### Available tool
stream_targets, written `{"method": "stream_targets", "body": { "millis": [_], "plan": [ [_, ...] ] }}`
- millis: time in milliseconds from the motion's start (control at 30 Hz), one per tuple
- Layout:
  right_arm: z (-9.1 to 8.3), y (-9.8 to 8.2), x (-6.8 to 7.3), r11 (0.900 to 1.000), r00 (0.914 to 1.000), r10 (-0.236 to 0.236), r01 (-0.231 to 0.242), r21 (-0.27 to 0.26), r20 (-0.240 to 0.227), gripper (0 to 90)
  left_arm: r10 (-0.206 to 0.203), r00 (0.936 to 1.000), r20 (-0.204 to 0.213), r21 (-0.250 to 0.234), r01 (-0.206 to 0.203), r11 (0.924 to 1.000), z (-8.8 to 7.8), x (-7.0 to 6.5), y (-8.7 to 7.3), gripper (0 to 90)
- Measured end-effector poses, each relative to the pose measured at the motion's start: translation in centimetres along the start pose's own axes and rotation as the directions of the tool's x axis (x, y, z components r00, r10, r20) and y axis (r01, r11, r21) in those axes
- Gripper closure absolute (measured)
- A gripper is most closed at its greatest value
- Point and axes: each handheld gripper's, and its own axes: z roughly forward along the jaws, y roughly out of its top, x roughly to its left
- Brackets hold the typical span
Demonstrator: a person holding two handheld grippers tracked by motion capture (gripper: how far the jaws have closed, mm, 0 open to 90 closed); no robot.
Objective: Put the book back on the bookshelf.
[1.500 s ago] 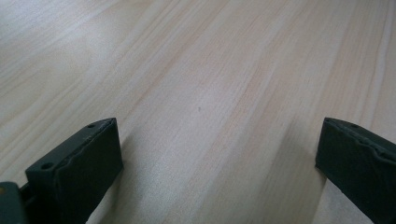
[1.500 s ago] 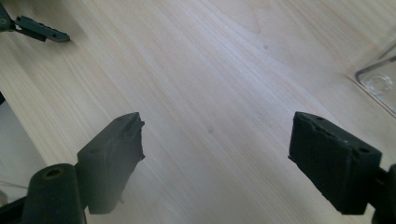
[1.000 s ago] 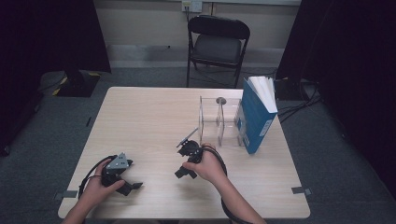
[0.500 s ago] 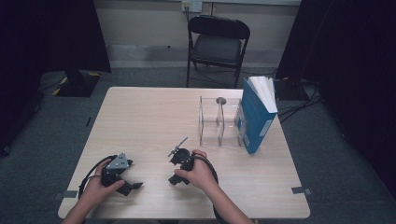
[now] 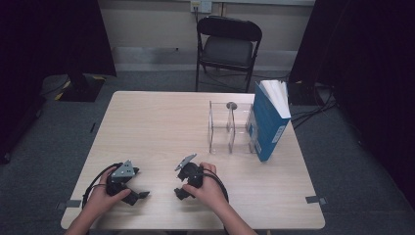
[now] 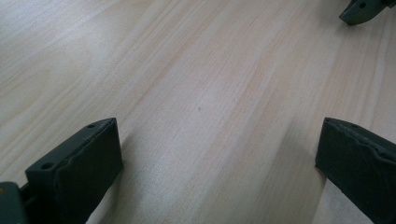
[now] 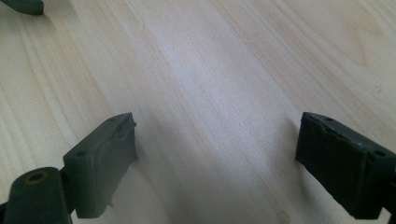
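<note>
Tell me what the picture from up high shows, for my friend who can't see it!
A person's two hands rest a left gripper and right gripper, both open and empty, on a wooden table; farther back, a blue book leans against a clear rack.

On the surface, a rack stands toward two o'clock with a book upright against its right side. Both tongs sit at the near edge, the left tongs at seven o'clock, the right tongs just right of them. A chair stands behind the surface at twelve.
</note>
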Motion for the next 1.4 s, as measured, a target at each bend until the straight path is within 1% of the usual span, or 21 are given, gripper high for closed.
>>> {"method": "stream_targets", "body": {
  "millis": [200, 300, 367, 500, 567, 600, 633, 667, 900, 1000, 1400],
  "plan": [
    [0.1, -0.9, 0.2, 0.997, 0.9998, 0.021, -0.020, -0.078, 0.004, 11.2, 0.001, 1.0000, 0.000, 0.000, -0.001, 1.0000, 0.0, 0.0, 0.0, 0.0],
    [0.1, -1.4, 0.3, 0.993, 0.9994, 0.031, -0.030, -0.118, 0.013, 11.2, 0.001, 1.0000, 0.000, 0.000, -0.001, 1.0000, 0.0, 0.0, 0.0, 0.0],
    [0.2, -1.8, 0.3, 0.988, 0.9994, 0.031, -0.029, -0.152, 0.016, 11.2, 0.000, 1.0000, 0.000, 0.000, 0.000, 1.0000, 0.0, 0.0, 0.0, 0.0],
    [0.2, -2.1, 0.3, 0.983, 0.9992, 0.037, -0.033, -0.181, 0.017, 11.2, 0.000, 1.0000, 0.000, 0.000, 0.000, 1.0000, 0.0, 0.0, 0.0, 0.0],
    [0.3, -2.4, 0.4, 0.978, 0.9986, 0.048, -0.043, -0.205, 0.020, 11.2, 0.000, 1.0000, 0.000, 0.002, 0.000, 1.0000, 0.0, 0.0, 0.0, 0.0],
    [0.6, -2.5, 0.4, 0.970, 0.9982, 0.054, -0.047, -0.239, 0.024, 11.2, 0.000, 1.0000, 0.000, 0.000, 0.000, 1.0000, 0.0, 0.0, 0.0, 0.0],
    [0.6, -2.5, 0.5, 0.969, 0.9979, 0.060, -0.052, -0.243, 0.024, 11.3, 0.000, 1.0000, -0.001, 0.000, 0.000, 1.0000, 0.0, 0.0, 0.0, 0.0],
    [0.6, -2.5, 0.4, 0.968, 0.9982, 0.055, -0.047, -0.245, 0.025, 11.3, 0.000, 1.0000, 0.000, 0.000, 0.000, 1.0000, 0.0, 0.0, 0.0, 0.0],
    [0.6, -2.5, 0.4, 0.968, 0.9979, 0.059, -0.051, -0.245, 0.026, 11.1, 0.000, 1.0000, 0.000, 0.002, 0.000, 1.0000, 0.0, 0.0, 0.0, 0.0],
    [0.6, -2.5, 0.6, 0.968, 0.9967, 0.071, -0.059, -0.243, 0.039, 11.1, 0.000, 1.0000, 0.000, 0.000, 0.000, 1.0000, 0.0, 0.0, 0.0, 0.0],
    [0.6, -2.5, 0.5, 0.968, 0.9968, 0.070, -0.058, -0.243, 0.039, 11.1, -0.001, 1.0000, 0.000, 0.002, 0.001, 1.0000, 0.0, 0.0, 0.0, 0.0]
  ]
}}
